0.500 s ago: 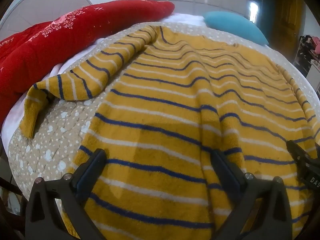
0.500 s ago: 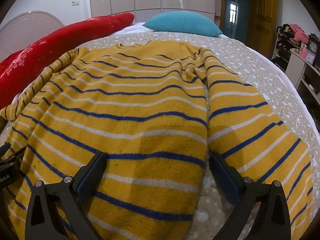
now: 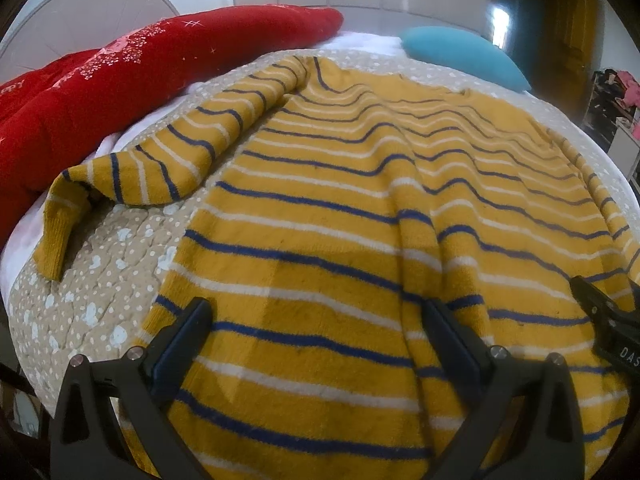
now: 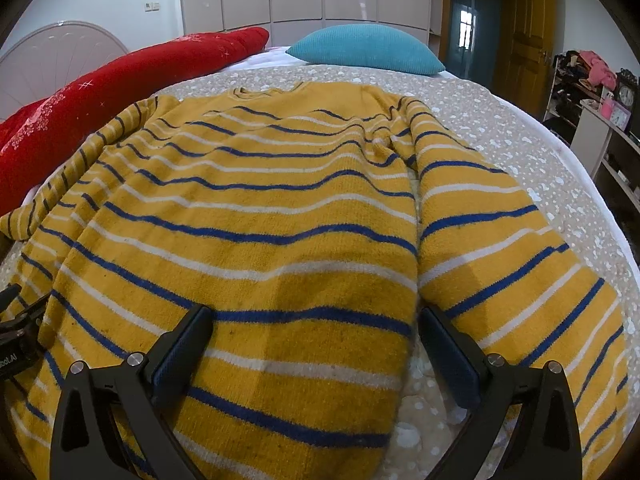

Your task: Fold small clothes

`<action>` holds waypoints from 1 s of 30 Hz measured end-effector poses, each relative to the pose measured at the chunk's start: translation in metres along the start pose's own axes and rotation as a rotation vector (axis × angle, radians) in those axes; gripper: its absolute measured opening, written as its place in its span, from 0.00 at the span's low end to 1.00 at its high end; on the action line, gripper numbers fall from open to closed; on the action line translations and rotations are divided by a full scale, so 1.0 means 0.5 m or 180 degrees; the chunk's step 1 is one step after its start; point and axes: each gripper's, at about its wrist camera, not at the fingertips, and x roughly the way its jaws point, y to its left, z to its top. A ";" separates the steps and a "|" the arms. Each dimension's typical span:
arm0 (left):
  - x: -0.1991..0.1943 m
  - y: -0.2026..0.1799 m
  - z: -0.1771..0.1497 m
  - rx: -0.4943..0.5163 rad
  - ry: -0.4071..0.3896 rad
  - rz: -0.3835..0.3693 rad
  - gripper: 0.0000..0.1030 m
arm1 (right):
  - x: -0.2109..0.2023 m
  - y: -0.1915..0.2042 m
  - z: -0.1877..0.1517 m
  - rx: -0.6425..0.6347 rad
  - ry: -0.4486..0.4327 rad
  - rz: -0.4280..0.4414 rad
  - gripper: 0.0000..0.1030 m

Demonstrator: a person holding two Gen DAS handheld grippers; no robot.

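A yellow sweater (image 3: 340, 216) with blue and white stripes lies spread flat on the bed, neck away from me; it also shows in the right wrist view (image 4: 260, 220). Its left sleeve (image 3: 160, 160) lies out to the left, cuff bent down over the bed edge. Its right sleeve (image 4: 500, 264) lies alongside the body. My left gripper (image 3: 316, 328) is open and empty, low over the hem at the left part. My right gripper (image 4: 316, 328) is open and empty, low over the hem at the right side seam. Each gripper's body shows at the edge of the other's view.
The bed has a beige dotted quilt (image 4: 520, 140). A red blanket (image 3: 120, 92) lies along the left side. A teal pillow (image 4: 368, 48) sits at the far end. A white headboard (image 4: 52, 60) stands at the left. Shelves with clutter (image 4: 600, 92) stand at the right.
Both views have shifted only slightly; the sweater lies the same and both grippers stay open over the hem.
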 end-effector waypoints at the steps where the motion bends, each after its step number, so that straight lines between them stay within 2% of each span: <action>1: 0.002 0.004 0.001 -0.0014 -0.0008 -0.0022 1.00 | 0.000 -0.006 0.000 0.0002 0.0002 0.0005 1.00; 3: 0.002 0.005 0.001 0.0008 -0.0061 -0.0014 1.00 | 0.004 0.027 0.000 0.0012 -0.0018 0.0015 1.00; 8: -0.001 0.006 -0.003 -0.0055 -0.0053 -0.0072 1.00 | 0.005 0.034 0.003 0.0019 -0.0043 0.0026 1.00; 13: -0.010 0.004 -0.013 -0.0115 -0.0237 -0.0092 1.00 | 0.001 0.035 -0.001 0.0050 -0.0107 0.0060 1.00; 30: -0.017 0.005 -0.015 -0.0083 -0.0266 -0.0071 1.00 | -0.008 0.034 -0.004 0.0070 -0.0149 0.0079 1.00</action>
